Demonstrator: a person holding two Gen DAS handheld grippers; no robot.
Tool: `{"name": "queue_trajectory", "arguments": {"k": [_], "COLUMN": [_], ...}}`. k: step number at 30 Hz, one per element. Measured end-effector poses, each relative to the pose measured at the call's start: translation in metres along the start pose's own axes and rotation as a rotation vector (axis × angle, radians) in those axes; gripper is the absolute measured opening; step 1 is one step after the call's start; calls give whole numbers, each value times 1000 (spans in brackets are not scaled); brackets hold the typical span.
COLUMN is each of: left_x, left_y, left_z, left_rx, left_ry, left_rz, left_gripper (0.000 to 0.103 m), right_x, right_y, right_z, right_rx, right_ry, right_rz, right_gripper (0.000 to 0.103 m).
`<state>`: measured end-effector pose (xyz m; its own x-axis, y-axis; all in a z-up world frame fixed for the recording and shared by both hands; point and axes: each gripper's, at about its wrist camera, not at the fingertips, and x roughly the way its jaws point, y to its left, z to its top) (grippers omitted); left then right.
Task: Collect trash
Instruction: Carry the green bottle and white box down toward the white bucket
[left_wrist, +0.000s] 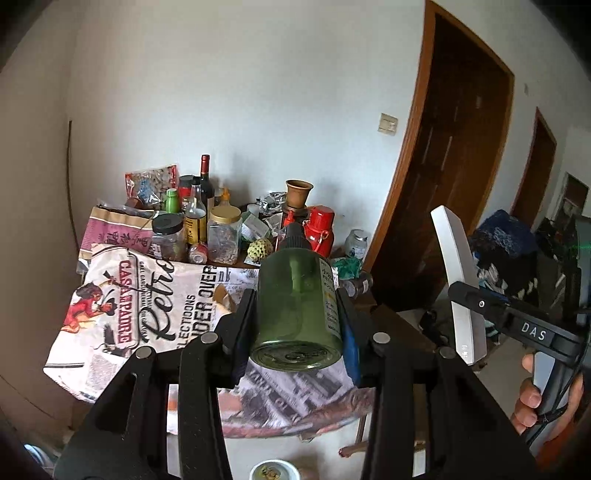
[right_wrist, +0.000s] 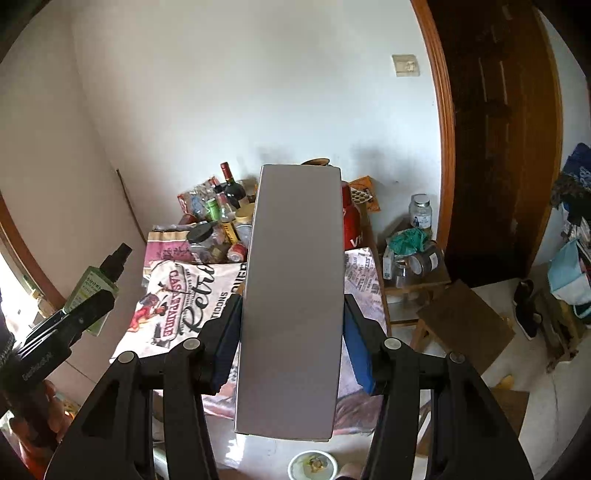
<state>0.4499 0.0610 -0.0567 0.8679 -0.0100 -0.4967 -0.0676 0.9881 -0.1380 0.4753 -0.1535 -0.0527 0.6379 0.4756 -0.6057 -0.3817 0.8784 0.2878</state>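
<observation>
My left gripper (left_wrist: 295, 325) is shut on a green spray bottle (left_wrist: 295, 299) with a black cap, its base towards the camera. Both blue pads press its sides. The same bottle (right_wrist: 94, 284) and left gripper (right_wrist: 86, 308) show at the left of the right wrist view. My right gripper (right_wrist: 291, 325) is shut on a long grey flat box (right_wrist: 291, 295), held upright between its pads. That box (left_wrist: 458, 284) and the right gripper (left_wrist: 467, 295) appear at the right of the left wrist view, with a hand (left_wrist: 532, 391) on the handle. Both items hang above the table (left_wrist: 147, 314).
The table wears a printed cloth (right_wrist: 177, 295) and carries jars, bottles (left_wrist: 205, 184) and a red flask (left_wrist: 321, 229) at its far side against the wall. A small wooden stool (right_wrist: 461, 321) and side stand sit right. A brown door (right_wrist: 498, 129) is beyond. A white bowl (right_wrist: 314, 465) lies on the floor below.
</observation>
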Motion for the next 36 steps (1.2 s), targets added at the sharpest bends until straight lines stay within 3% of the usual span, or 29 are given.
{"name": "queue_trajectory", "arguments": {"k": [10, 16, 27, 36], "left_x": [-83, -101, -89, -25], "left_y": [39, 56, 68, 76], "left_z": [-58, -89, -145, -215], "left_rx": [30, 38, 8, -40], "left_ry": [37, 117, 269, 465], "left_rz": [-68, -101, -140, -93], "left_gripper": [41, 41, 41, 41], "right_x": [-51, -68, -55, -5], "right_y": [72, 97, 104, 89], "right_z": [-71, -114, -165, -219], "right_rx": [40, 75, 94, 79], "right_ry": [-5, 64, 232, 406], "right_rz": [-57, -85, -128, -108], "right_gripper": [49, 49, 49, 49]}}
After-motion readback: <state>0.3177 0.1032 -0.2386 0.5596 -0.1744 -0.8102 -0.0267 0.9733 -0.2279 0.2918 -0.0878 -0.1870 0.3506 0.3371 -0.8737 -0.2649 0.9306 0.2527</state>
